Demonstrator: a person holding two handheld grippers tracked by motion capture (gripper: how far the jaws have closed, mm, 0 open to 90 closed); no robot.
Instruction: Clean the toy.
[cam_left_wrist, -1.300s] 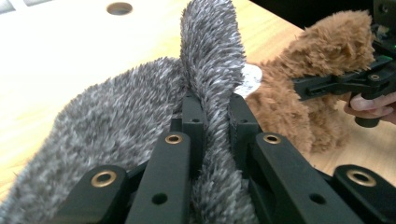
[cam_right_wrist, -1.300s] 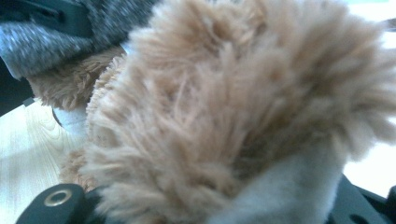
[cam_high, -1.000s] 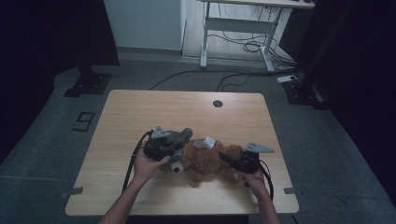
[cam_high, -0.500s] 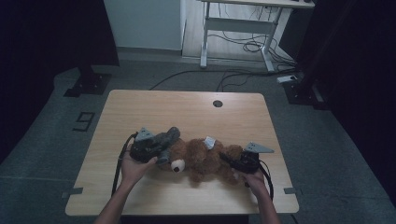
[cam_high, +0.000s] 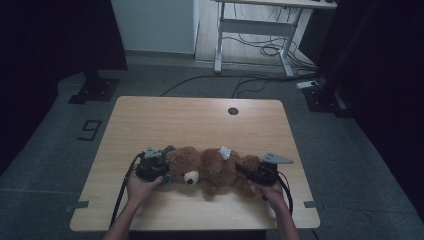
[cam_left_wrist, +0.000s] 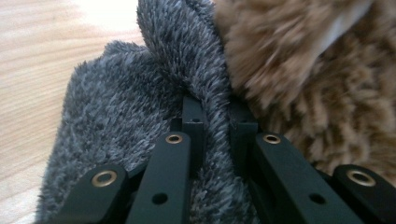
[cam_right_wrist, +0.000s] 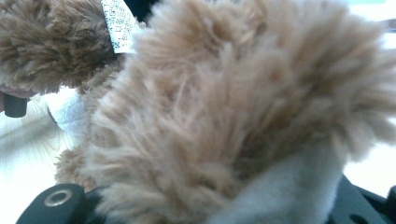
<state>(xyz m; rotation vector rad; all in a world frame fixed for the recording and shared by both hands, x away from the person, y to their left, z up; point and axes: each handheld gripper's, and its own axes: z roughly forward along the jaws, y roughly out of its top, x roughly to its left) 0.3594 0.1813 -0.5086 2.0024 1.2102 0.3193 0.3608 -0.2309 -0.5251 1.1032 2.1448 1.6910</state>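
A brown teddy bear is lying on its side near the near edge of the wooden table, head to the left. The left gripper is pinching a fold of grey plush, a detail the left gripper view is making clear. The right gripper is clamping the bear's foot; its view is also catching a white tag.
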